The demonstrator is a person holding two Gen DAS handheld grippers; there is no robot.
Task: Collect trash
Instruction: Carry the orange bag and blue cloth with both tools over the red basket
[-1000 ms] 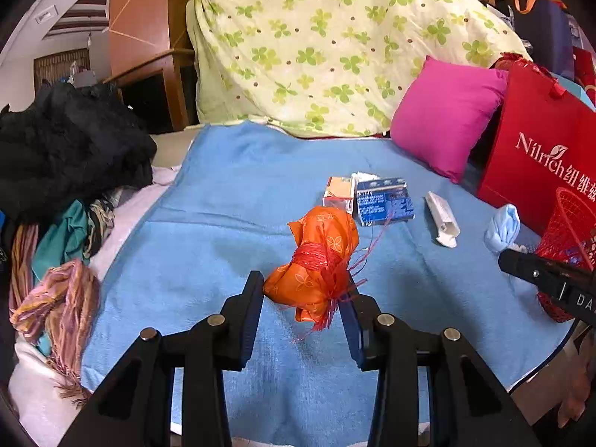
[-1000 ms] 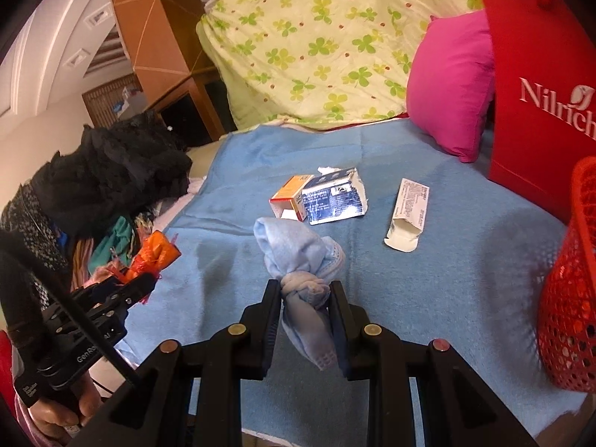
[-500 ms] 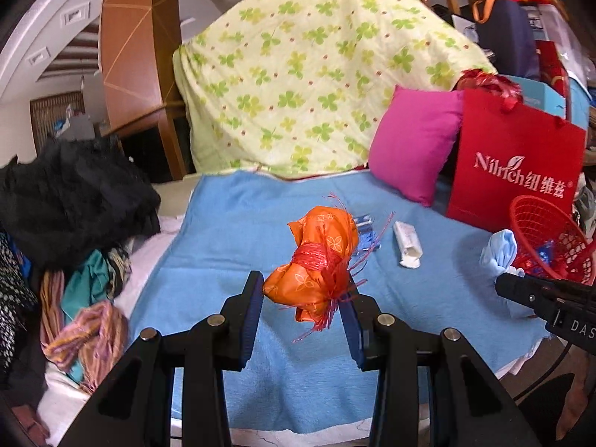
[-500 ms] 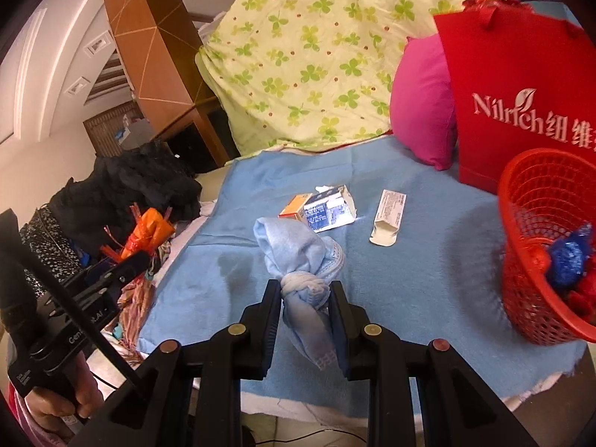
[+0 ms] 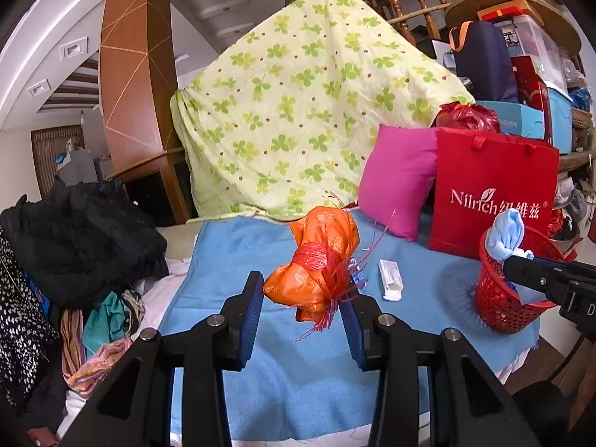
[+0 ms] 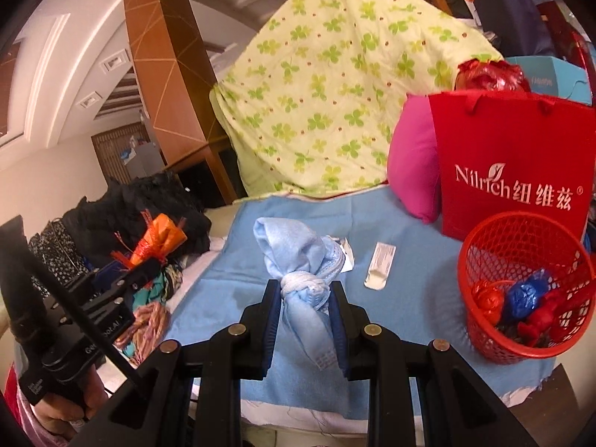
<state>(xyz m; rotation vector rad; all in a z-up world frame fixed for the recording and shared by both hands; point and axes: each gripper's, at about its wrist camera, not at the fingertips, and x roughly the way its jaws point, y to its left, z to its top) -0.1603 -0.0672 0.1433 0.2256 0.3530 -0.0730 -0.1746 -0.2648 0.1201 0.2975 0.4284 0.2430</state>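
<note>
Holding trash in both grippers, the task is about half done: left gripper (image 5: 301, 294) is clamped on the orange bundle (image 5: 316, 260), right gripper (image 6: 303, 305) on the blue knotted cloth (image 6: 298, 260). The red basket (image 6: 521, 246) already contains some wrappers; a white packet (image 6: 380, 266) lies on the blue blanket (image 6: 409, 298).

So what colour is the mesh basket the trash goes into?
Red, with red and blue wrappers inside. The basket shows best in the right wrist view.

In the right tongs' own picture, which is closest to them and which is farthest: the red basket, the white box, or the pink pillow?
1. White box: lying on the blue blanket, just ahead and a little right of the right tongs.
2. Red basket: at the right edge of the blanket.
3. Pink pillow: at the back, beside the red bag.
</note>
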